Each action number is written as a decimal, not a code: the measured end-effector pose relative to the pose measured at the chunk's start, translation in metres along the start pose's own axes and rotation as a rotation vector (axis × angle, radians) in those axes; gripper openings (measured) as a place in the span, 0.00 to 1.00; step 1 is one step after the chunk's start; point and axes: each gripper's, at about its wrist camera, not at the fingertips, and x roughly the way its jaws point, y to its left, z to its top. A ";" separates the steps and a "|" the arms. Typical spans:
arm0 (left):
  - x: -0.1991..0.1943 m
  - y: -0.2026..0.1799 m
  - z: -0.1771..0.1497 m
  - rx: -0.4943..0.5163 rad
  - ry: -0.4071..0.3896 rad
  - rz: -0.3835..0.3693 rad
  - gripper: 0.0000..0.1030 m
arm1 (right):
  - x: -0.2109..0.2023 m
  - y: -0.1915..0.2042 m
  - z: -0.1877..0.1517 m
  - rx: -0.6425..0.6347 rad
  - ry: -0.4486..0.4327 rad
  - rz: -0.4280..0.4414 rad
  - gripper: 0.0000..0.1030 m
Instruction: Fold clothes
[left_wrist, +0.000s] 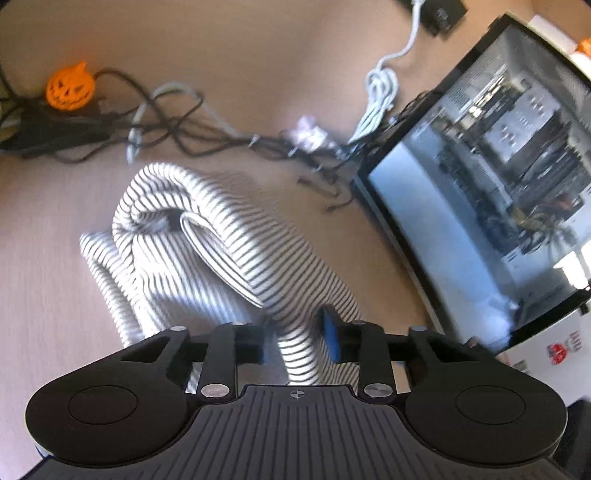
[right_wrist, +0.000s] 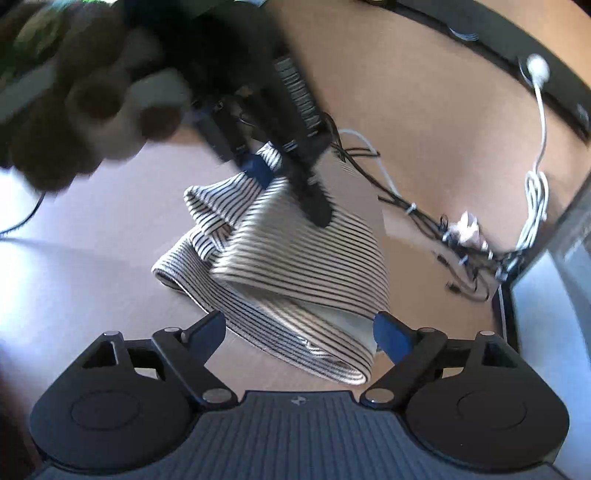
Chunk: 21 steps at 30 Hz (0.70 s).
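Left wrist: left claw clamped on striped garment; right claw wide open.

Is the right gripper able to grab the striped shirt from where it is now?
Probably yes. The right gripper is open, and the folded edge of the striped shirt lies right between its fingers with nothing in between. The left gripper already holds the far end.

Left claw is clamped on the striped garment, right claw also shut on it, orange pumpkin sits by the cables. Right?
One error: the right claw is open, its blue-padded fingers spread either side of the black-and-white striped garment, as the right wrist view shows. The rest holds: the left claw is clamped on the garment, and the orange pumpkin figure sits by the tangled black and white cables.
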 end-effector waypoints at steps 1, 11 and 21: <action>-0.002 -0.002 0.004 0.011 -0.011 -0.001 0.23 | 0.001 0.000 0.001 -0.006 -0.009 -0.011 0.83; -0.028 0.011 0.012 0.043 -0.069 0.045 0.14 | 0.003 -0.046 0.024 0.199 -0.089 0.007 0.44; -0.016 0.030 -0.022 0.096 -0.027 0.183 0.24 | 0.022 -0.095 0.032 0.426 -0.064 0.104 0.99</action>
